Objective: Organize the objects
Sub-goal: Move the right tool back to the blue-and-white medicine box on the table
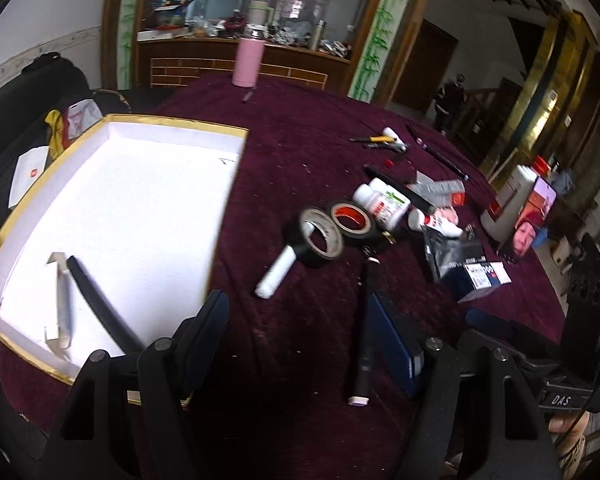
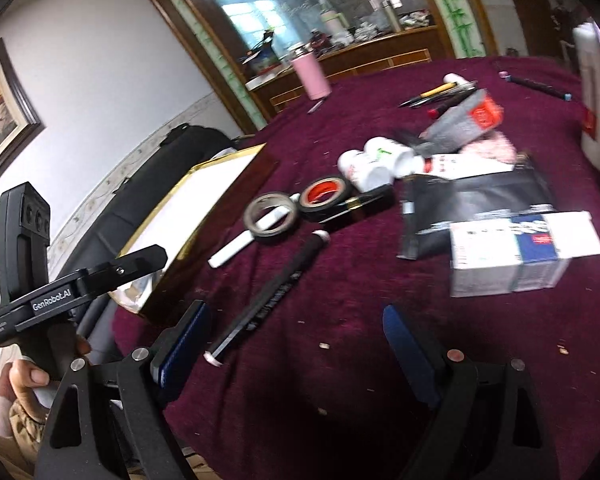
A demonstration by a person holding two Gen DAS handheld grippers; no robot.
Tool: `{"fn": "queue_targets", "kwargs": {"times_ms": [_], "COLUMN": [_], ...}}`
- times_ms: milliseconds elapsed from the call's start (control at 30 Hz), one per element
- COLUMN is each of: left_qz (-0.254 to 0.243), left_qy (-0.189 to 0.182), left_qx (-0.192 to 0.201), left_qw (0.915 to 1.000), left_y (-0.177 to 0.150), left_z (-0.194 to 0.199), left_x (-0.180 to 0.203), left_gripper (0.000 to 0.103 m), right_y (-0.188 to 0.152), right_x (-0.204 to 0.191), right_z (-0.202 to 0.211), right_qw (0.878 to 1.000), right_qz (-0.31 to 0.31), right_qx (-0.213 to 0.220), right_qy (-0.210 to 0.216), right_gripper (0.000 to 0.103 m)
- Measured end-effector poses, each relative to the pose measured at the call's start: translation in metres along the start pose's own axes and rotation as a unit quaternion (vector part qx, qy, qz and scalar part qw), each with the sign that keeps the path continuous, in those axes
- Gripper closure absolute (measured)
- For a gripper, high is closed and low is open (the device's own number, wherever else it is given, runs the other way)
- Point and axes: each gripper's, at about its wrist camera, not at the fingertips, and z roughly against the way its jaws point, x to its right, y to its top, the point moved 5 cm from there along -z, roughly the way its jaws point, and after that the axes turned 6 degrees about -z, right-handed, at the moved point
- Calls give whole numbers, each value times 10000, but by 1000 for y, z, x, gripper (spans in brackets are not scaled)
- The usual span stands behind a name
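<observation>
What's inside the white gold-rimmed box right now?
Inside the box: a black stick and a silvery strip. The left gripper's fingers hide its near corner.

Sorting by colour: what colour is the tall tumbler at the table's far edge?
Pink tumbler, clearest in the left wrist view.

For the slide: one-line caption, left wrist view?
Open left gripper over black marker; gold-edged white box left, tape rolls ahead.

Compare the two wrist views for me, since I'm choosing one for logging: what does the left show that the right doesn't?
Only the left wrist view shows inside the white box: a black stick and a silvery strip. Only the right wrist view shows a framed picture and the left hand-held gripper's body. Both share the tape rolls, white bottles, black pen and pink cup.
</observation>
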Motion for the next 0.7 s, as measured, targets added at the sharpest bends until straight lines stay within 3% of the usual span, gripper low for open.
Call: {"fn": "queue_targets", "kwargs": {"times_ms": [400,700], "left_qz": [-312,-906], "left_qy": [-195,-330], "left_qx": [-308,-558], "left_qw": [9988,9938], "left_y": [-4,-6], "left_z": [-22,-53], "left_x": [23,67], "left_gripper": [31,32], "right_y": [2,7], "right_x": [12,31], "right_z": [1,22], "right_qw": [9997,9980], "right_qz": [-84,-180], "right_qx": [171,433], "right_qy": [-154,-434], "right_gripper": [12,12]}}
